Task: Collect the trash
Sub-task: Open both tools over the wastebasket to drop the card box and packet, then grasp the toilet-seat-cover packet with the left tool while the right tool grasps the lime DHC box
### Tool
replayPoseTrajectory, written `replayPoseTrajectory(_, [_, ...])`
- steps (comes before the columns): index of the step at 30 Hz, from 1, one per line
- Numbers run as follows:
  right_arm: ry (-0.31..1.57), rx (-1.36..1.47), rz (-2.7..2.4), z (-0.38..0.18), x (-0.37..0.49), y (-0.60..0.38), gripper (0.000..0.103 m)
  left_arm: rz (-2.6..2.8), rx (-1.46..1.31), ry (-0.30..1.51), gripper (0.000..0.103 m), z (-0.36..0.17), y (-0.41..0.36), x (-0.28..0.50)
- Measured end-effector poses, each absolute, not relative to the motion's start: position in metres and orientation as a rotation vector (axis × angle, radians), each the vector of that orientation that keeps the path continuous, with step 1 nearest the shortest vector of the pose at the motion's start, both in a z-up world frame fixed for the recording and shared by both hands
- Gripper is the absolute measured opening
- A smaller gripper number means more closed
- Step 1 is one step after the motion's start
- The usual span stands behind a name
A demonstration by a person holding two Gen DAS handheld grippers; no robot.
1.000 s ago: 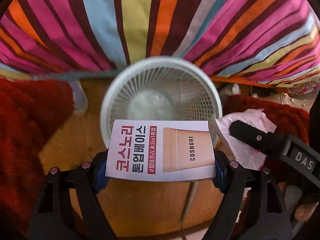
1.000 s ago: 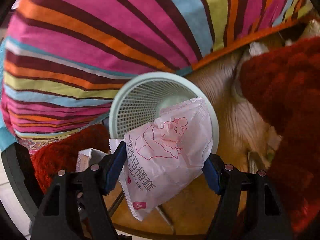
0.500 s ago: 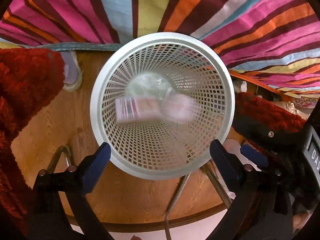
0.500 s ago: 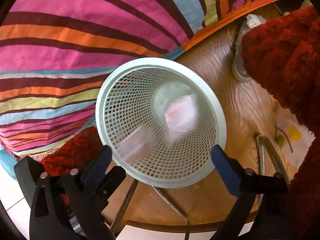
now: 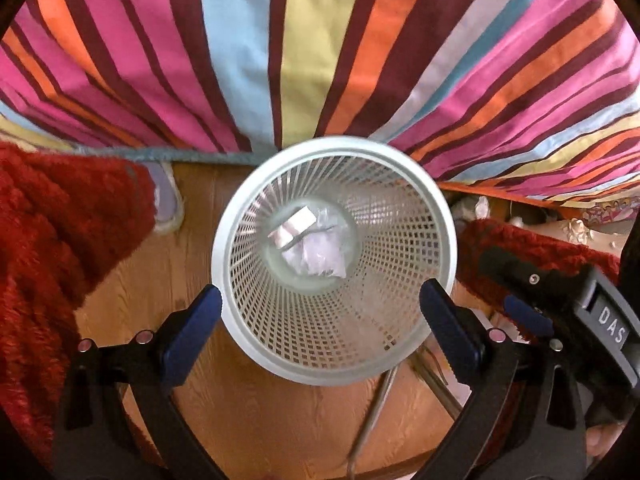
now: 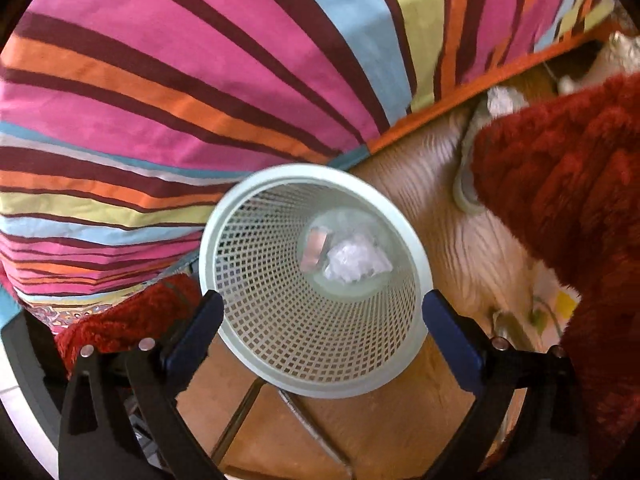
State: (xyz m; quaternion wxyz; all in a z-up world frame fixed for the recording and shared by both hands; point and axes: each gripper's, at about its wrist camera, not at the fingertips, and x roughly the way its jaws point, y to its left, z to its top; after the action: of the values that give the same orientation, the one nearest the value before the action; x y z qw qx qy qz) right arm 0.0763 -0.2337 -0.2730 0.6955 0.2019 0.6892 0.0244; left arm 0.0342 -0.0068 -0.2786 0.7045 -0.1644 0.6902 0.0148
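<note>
Left gripper [image 5: 320, 320]: jaws spread wide, nothing between them, the blue pads flanking the lower rim of the white mesh wastebasket [image 5: 256, 320] at frame centre. Right gripper [image 6: 322, 324]: likewise fully spread and empty, its pads to either side of the same basket's near rim. Trash lies on the basket floor, above and beyond both sets of fingertips: a small box [image 5: 294, 226] resting against a crumpled white wrapper [image 5: 320, 258], the two touching. In the left wrist view the right gripper's body appears at lower right. Basket stands on a wooden floor [image 5: 256, 408], beside a striped bedcover [image 5: 304, 48] filling the upper frame, red shaggy fabric [image 5: 52, 240] at left.
</note>
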Motion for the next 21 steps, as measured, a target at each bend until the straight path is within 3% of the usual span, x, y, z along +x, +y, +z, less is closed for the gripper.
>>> replayPoseTrajectory(11, [1.379,0.394,0.064,-0.231,0.072,-0.234,0.095,0.039,-0.317,1.383,0.096,-0.233,-0.001,0.027])
replayPoseTrajectory(21, [1.110,0.249,0.050,-0.149,0.068,-0.239,0.095,0.043,-0.211,1.196,0.096,-0.171,0.005,0.031])
